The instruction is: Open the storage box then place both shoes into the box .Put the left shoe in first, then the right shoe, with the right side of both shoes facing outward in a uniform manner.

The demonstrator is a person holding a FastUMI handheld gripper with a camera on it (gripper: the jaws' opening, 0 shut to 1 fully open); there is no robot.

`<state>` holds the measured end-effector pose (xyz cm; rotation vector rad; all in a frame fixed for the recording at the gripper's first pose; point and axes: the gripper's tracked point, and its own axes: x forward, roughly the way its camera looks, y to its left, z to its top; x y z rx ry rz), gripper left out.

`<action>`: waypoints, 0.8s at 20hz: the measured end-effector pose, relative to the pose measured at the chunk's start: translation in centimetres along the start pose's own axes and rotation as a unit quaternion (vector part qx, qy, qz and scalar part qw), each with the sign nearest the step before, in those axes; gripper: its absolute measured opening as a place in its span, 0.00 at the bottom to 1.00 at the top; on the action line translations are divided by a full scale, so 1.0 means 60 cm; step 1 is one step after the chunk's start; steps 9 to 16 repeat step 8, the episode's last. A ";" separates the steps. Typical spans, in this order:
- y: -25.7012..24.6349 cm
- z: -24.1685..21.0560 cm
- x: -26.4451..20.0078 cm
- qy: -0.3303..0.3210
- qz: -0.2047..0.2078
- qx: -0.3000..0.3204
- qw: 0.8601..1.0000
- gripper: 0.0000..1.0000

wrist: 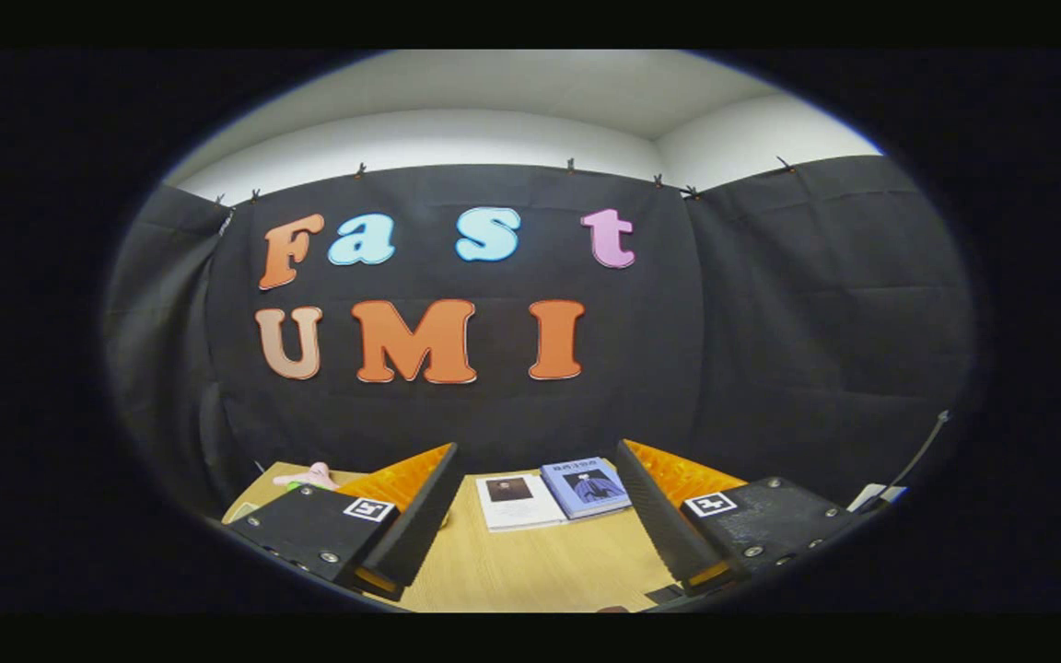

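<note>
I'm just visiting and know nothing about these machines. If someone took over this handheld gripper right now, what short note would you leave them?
Gripper: fingers spread wide open, holding nothing, raised above the wooden table and aimed at the booth wall.
Between and just beyond the fingers: a white booklet and a blue book, side by side at the table's far edge.
Beyond the left finger: something small and pink; too hidden to identify.
Job's things: from this angle I can't place the storage box or shoes.
Done: nothing I can confirm.
Left: probably everything. Open the box, left shoe in, then right.
</note>
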<state>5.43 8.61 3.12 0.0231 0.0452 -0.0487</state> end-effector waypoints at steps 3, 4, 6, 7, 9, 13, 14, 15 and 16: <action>-0.004 -0.003 0.007 -0.001 -0.002 0.006 1.000 0.99; -0.005 -0.004 0.009 -0.001 -0.003 0.007 1.000 0.99; -0.004 -0.008 0.013 0.000 -0.003 0.007 1.000 0.99; -0.004 -0.010 0.014 0.001 -0.004 0.007 1.000 0.99; -0.004 -0.012 0.015 0.002 -0.004 0.007 1.000 0.98; -0.004 -0.012 0.015 0.002 -0.004 0.007 1.000 0.98; -0.004 -0.012 0.015 0.002 -0.004 0.007 1.000 0.98; -0.004 -0.012 0.015 0.002 -0.004 0.007 1.000 0.98; -0.004 -0.012 0.015 0.002 -0.004 0.007 1.000 0.98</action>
